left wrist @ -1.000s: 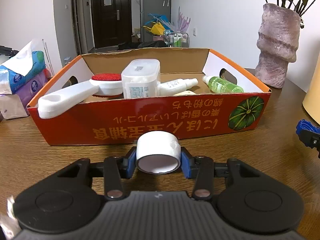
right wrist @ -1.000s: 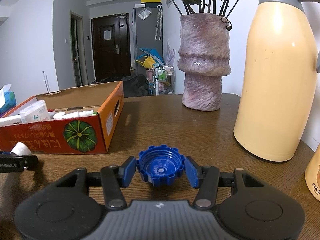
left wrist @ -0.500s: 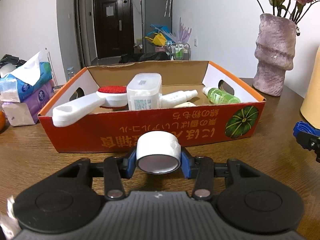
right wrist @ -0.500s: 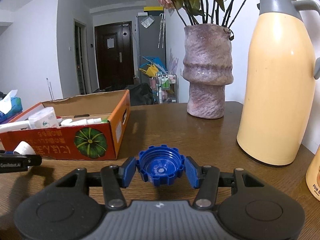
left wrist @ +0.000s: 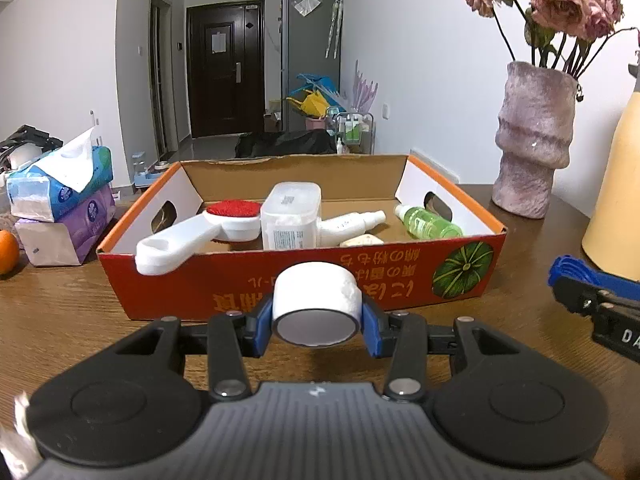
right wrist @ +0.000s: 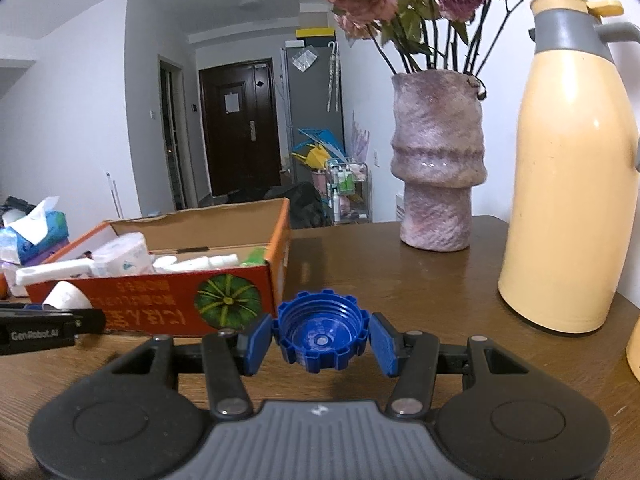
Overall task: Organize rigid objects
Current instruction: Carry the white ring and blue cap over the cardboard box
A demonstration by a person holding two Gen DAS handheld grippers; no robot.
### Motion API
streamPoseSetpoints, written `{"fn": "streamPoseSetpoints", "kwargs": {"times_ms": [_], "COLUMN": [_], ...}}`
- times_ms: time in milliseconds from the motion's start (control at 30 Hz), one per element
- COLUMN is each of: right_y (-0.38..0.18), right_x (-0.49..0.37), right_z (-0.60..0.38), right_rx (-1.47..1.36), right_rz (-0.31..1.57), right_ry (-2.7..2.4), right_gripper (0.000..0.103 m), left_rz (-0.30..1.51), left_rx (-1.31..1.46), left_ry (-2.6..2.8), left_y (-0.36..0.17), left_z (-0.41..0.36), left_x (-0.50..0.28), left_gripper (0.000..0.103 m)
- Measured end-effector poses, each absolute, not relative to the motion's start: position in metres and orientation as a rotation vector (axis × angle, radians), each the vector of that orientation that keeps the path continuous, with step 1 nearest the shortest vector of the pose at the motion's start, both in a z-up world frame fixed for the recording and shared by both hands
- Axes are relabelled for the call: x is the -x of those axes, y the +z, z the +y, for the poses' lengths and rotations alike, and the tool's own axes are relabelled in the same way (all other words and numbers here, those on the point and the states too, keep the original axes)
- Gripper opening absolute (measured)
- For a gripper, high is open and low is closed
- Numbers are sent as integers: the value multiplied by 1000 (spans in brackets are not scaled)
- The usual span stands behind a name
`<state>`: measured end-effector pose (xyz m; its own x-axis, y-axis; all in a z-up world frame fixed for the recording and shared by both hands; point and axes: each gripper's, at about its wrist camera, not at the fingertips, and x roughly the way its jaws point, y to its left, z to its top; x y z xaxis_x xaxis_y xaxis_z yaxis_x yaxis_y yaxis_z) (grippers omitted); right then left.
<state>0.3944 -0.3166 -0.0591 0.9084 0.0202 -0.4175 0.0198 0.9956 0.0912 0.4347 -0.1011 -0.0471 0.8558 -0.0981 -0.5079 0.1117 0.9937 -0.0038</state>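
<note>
My left gripper (left wrist: 316, 320) is shut on a white tape roll (left wrist: 316, 304), held above the wooden table just in front of the red cardboard box (left wrist: 280, 280). The box holds a white brush with a red pad (left wrist: 200, 228), a white container (left wrist: 291, 216), a white spray bottle (left wrist: 352, 222) and a green bottle (left wrist: 428, 224). My right gripper (right wrist: 321, 338) is shut on a blue bottle cap (right wrist: 321, 330), lifted above the table to the right of the box (right wrist: 160, 300). The right gripper also shows at the right edge of the left wrist view (left wrist: 592, 292).
A pink stone vase with dried roses (right wrist: 438, 176) and a yellow thermos jug (right wrist: 568, 184) stand right of the box. Stacked tissue packs (left wrist: 60, 196) and an orange (left wrist: 8, 246) lie to its left. The table is brown wood (right wrist: 400, 280).
Both grippers have risen and drawn back a little from the box, each keeping its object. The view now looks down into the box from higher up.
</note>
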Motion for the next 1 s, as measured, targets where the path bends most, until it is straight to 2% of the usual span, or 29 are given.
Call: {"fn": "streamPoseSetpoints", "kwargs": {"times_ms": [1000], "right_y": [-33], "right_x": [-406], "right_z": [-258], "right_rx": [-150], "right_rz": [354], "right_ry": [82], "right_gripper": [53], "left_rz": [435], "left_rx": [77], "left_ry": [-46], "left_y": [-14], "left_z": [-58], "left_x": [-442], "left_gripper": [45]}}
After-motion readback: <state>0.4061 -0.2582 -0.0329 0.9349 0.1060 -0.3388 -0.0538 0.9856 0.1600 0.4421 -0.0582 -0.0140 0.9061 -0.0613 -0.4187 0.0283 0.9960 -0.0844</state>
